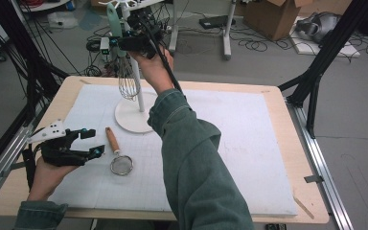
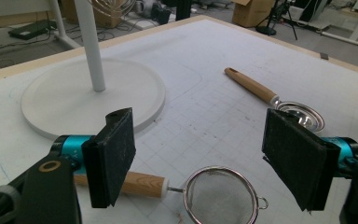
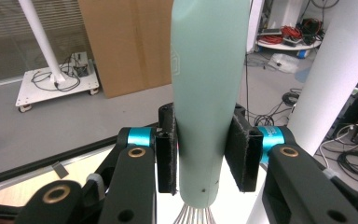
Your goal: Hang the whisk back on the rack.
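Across the table [image 1: 268,120] a white mat [image 1: 230,143] covered most of the top, with a white stand [image 1: 133,114] ahead of both grippers: round base on the mat, pole rising straight up.

Right gripper [image 1: 136,42] was raised beside the pole near its top, jaws closed on the mint handle of a whisk [image 1: 128,79]. Whisk long axis ran vertical, handle up, wire loops hanging below the jaws just beside the pole. Coming move probably hangs it on the stand's top arms, which sat just above the gripper; whether a hook was already engaged was hard to tell, the top being cropped in the high view.

Left gripper [image 1: 84,142] rested low near the mat's left edge, jaws wide apart and holding nothing. Small strainer [image 1: 117,158] lay flat just ahead of it, wooden handle pointing away toward the stand base, mesh bowl toward the person. Left hand was the nearer one to it.

Left gripper view added a second wooden-handled utensil [image 2: 279,100] past the right-hand pad, metal bowl partly hidden behind it. Right gripper view gave the grip itself: both pads [image 3: 167,156] pressed flat against the handle [image 3: 207,93], wires just showing beneath.
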The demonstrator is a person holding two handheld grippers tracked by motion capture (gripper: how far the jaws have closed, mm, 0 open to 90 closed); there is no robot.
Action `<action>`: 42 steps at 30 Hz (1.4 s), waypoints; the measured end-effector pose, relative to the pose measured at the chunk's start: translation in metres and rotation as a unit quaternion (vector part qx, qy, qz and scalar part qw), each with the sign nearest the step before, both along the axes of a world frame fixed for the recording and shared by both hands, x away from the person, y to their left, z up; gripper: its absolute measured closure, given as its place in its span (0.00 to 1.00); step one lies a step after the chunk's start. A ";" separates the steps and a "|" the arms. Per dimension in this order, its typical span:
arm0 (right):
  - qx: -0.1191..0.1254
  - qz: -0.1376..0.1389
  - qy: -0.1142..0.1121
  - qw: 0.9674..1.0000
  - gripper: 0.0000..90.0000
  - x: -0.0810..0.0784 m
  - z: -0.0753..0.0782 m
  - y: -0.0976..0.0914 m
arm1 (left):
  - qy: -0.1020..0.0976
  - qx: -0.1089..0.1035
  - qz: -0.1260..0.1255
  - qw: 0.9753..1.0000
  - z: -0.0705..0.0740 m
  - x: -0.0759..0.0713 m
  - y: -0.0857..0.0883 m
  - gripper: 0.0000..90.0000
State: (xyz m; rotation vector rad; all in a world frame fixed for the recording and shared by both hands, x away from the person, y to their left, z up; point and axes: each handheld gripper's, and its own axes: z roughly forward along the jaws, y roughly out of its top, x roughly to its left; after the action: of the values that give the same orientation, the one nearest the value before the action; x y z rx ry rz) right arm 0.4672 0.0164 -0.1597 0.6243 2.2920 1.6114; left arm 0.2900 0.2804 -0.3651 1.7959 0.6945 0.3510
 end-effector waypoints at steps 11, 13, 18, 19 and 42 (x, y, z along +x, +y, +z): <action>-0.005 -0.009 0.002 1.000 0.75 0.003 0.002 0.005 | 0.000 -0.003 -0.001 1.000 0.001 0.000 0.001 0.29; -0.004 -0.011 0.006 1.000 0.75 0.003 0.002 0.005 | 0.000 -0.003 -0.001 1.000 0.001 -0.001 0.002 0.29; -0.004 -0.012 0.008 1.000 0.75 0.006 0.000 0.003 | -0.001 -0.002 0.001 1.000 0.001 0.000 0.003 0.29; -0.005 -0.012 0.009 1.000 0.75 0.006 -0.001 0.003 | -0.001 -0.003 0.001 1.000 0.001 0.000 0.003 0.29; 0.021 0.008 0.013 1.000 0.71 0.007 -0.005 -0.013 | 0.009 0.001 0.004 1.000 -0.005 0.001 0.005 0.27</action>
State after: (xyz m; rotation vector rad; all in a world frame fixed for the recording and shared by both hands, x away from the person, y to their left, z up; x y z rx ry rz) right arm 0.4747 0.0033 -0.1644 0.6414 2.2925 1.6723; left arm 0.2908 0.2856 -0.3697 1.7997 0.7148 0.3413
